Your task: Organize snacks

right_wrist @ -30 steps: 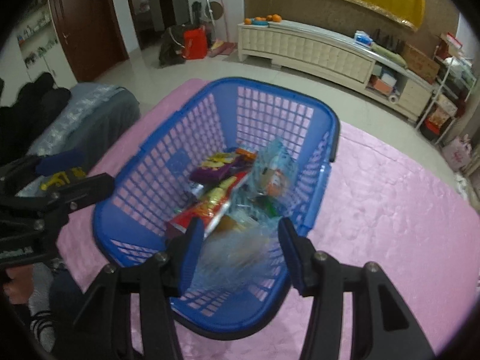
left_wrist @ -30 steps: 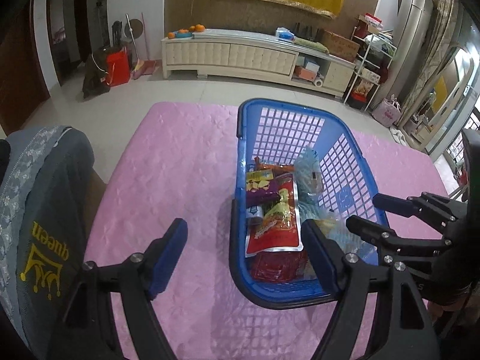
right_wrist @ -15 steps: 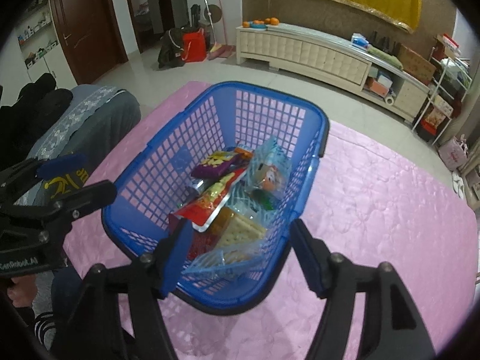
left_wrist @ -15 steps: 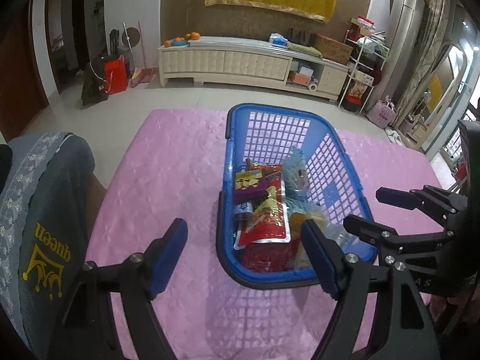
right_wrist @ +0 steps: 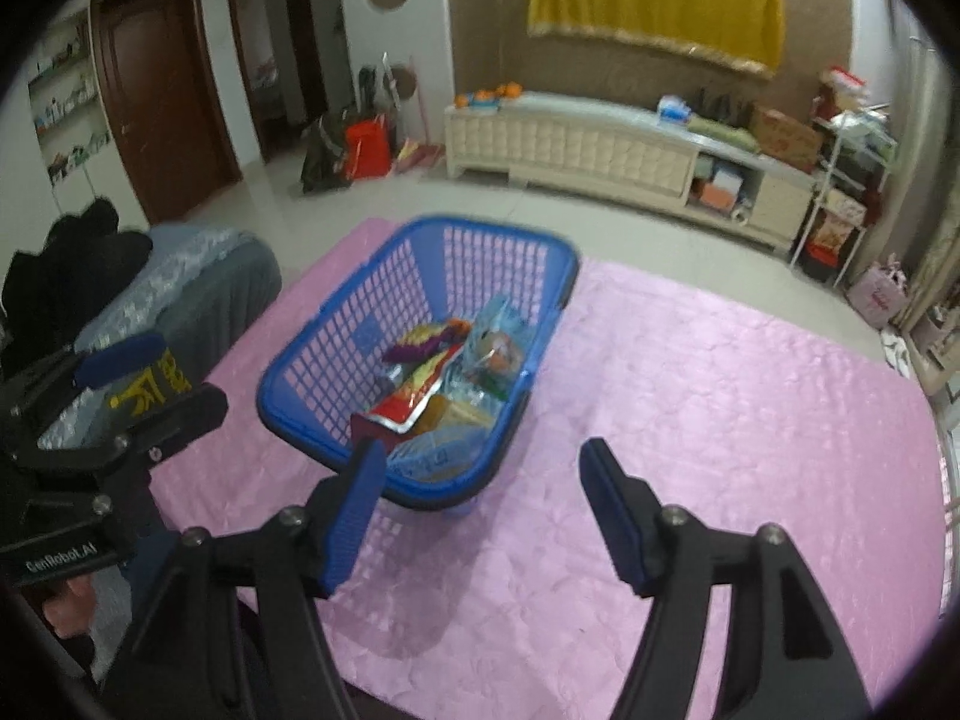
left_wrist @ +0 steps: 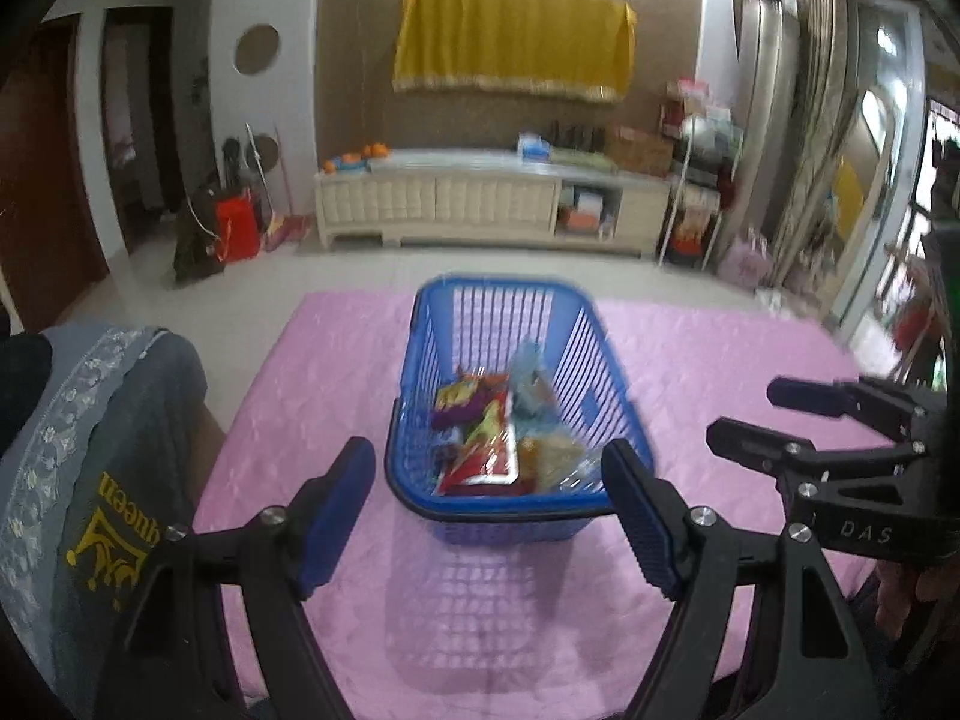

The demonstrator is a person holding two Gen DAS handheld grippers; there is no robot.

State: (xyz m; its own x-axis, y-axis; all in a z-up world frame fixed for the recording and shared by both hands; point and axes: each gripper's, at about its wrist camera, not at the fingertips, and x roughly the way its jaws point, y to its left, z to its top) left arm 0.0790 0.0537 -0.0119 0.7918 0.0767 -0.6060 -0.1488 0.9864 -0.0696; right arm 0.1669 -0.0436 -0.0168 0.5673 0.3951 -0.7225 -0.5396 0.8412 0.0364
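A blue plastic basket (left_wrist: 441,504) stands on the pink tablecloth (left_wrist: 312,372); it also shows in the right wrist view (right_wrist: 312,354). Inside lie several snack packets, among them a red one (left_wrist: 489,462), a purple one (right_wrist: 414,345) and a clear crinkly bag (right_wrist: 495,342). My left gripper (left_wrist: 489,507) is open and empty, held back from the basket's near rim. My right gripper (right_wrist: 483,501) is open and empty, near the basket's near right corner; it shows from the side in the left wrist view (left_wrist: 756,420).
A grey chair back (left_wrist: 78,438) with yellow "queen" lettering stands at the table's left edge. Beyond the table are tiled floor, a long cream cabinet (left_wrist: 480,204) and a shelf rack (right_wrist: 846,192) at the right.
Both grippers have drawn back and up from the basket, so it looks smaller and farther. The right gripper has let the clear snack bag drop into the basket and opened wider.
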